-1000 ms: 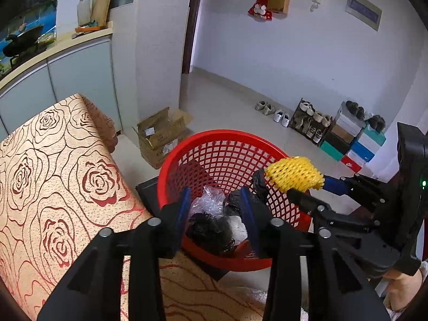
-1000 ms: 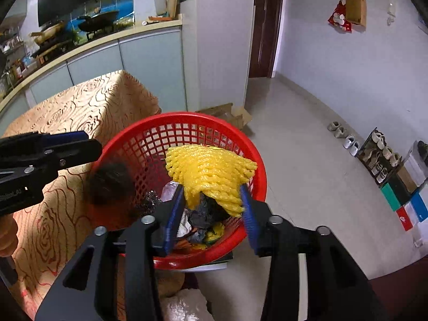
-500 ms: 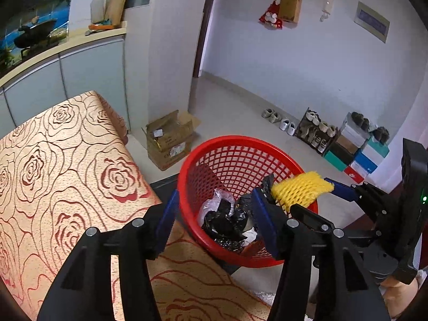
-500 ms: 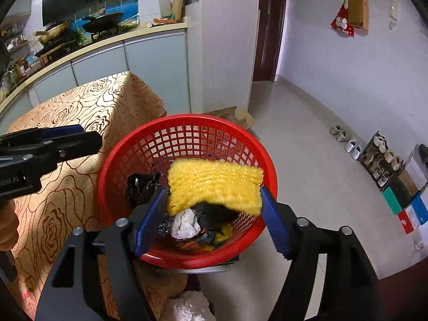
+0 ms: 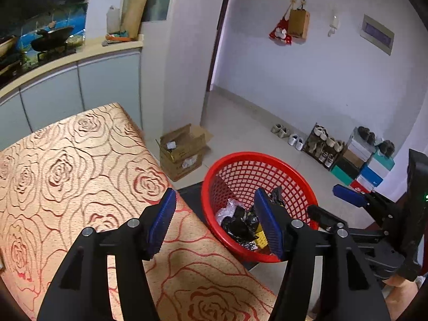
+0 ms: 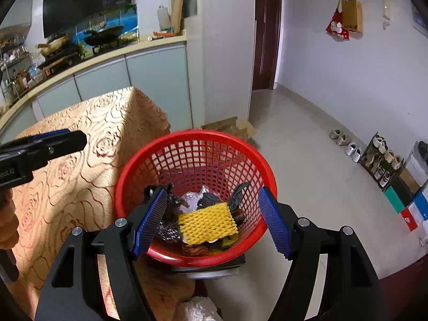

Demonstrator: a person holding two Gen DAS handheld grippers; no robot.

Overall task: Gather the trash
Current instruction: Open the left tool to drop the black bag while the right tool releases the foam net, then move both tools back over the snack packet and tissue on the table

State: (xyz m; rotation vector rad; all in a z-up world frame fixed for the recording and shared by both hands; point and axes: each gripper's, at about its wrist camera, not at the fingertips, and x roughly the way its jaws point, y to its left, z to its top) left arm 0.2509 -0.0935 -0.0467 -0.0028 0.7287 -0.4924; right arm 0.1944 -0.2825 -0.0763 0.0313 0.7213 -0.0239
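Note:
A red mesh basket (image 6: 195,133) stands on the floor beside a table under a rose-patterned cloth (image 5: 67,165). Inside it a yellow foam net (image 6: 207,223) lies on top of black bags (image 5: 238,224) and crumpled clear plastic (image 6: 191,198). My right gripper (image 6: 211,222) hangs open above the basket's near side, with the net below it and free of the pads. My left gripper (image 5: 214,222) is over the table's edge and the basket's left rim (image 5: 206,187); its jaws are opening and nothing is between them. Each gripper also shows in the other's view: right gripper (image 5: 331,206), left gripper (image 6: 77,140).
An open cardboard box (image 5: 184,149) sits on the floor beyond the basket. A shoe rack (image 5: 323,147) and stacked shoe boxes (image 5: 369,168) line the far wall. A kitchen counter (image 6: 120,53) runs behind the table. Something white and fluffy (image 6: 198,307) lies below the basket.
The right jaws opened and the yellow net dropped into the basket. The left jaws opened, letting a black bag fall in. Both grippers drew up and back from the basket.

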